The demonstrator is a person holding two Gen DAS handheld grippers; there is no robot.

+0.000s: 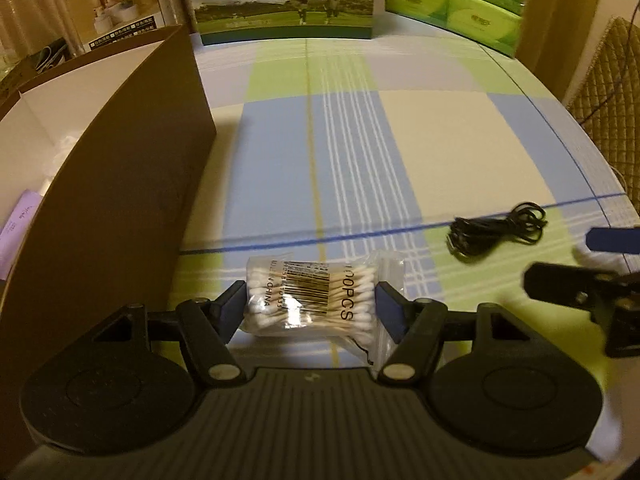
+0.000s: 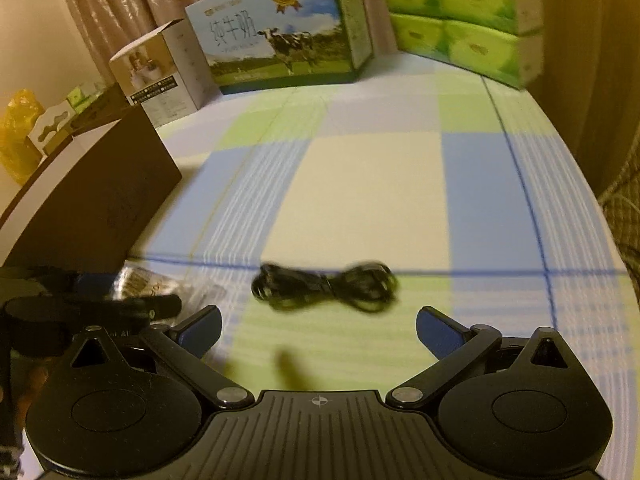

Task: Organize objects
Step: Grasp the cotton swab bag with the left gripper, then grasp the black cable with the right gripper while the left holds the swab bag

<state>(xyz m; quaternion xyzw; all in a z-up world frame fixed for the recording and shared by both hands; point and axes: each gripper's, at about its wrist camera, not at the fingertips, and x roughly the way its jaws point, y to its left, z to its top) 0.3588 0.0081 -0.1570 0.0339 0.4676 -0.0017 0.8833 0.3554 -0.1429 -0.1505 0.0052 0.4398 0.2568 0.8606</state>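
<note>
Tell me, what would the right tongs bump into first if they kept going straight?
Probably the black cable. It lies on the cloth just ahead of the open right tongs, though the blur makes depth unsure.

Warm, dim yellowish light fills the room. Ahead of the hand-held gripper, a tabletop (image 2: 360, 184) carries a cloth checked in blue, green and cream. Beyond its far edge hang beige pleated curtains (image 2: 120, 0). To the right stands a quilted chair back (image 1: 608, 80).
</note>
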